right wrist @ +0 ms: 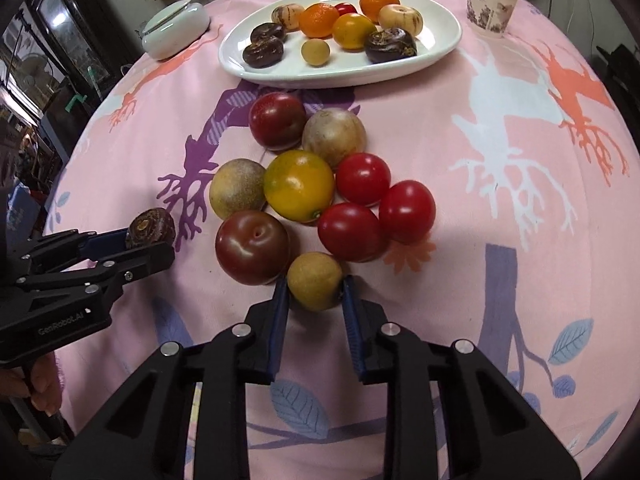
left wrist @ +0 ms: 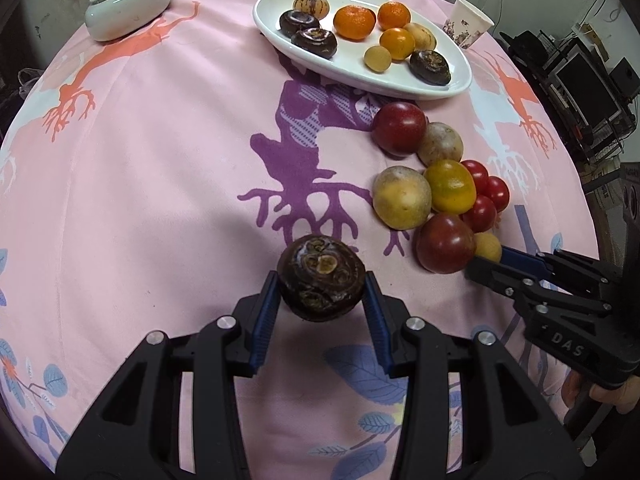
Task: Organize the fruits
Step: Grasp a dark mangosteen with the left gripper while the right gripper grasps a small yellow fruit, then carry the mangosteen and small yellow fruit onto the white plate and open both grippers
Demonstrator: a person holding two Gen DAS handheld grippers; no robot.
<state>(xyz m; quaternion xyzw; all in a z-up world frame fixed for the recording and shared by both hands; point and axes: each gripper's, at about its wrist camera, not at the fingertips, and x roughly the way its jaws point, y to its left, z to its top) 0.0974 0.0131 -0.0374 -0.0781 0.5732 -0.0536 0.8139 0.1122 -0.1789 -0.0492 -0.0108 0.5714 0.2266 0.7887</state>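
My left gripper (left wrist: 321,286) is shut on a dark brown water chestnut (left wrist: 321,284) and holds it just above the pink cloth; it also shows in the right wrist view (right wrist: 151,227). My right gripper (right wrist: 315,286) is closed around a small tan longan (right wrist: 315,286) at the near end of a fruit cluster; the longan also shows in the left wrist view (left wrist: 488,246). The cluster has a dark plum (right wrist: 253,247), red tomatoes (right wrist: 352,232), an orange-green citrus (right wrist: 299,185) and passion fruits (right wrist: 237,189). A white oval plate (right wrist: 440,46) at the back holds several fruits.
A paper cup (right wrist: 493,2) stands at the back right, right of the plate. A white lidded dish (right wrist: 175,30) sits at the back left. The round table is covered by a pink patterned cloth (right wrist: 500,200). Dark furniture surrounds the table.
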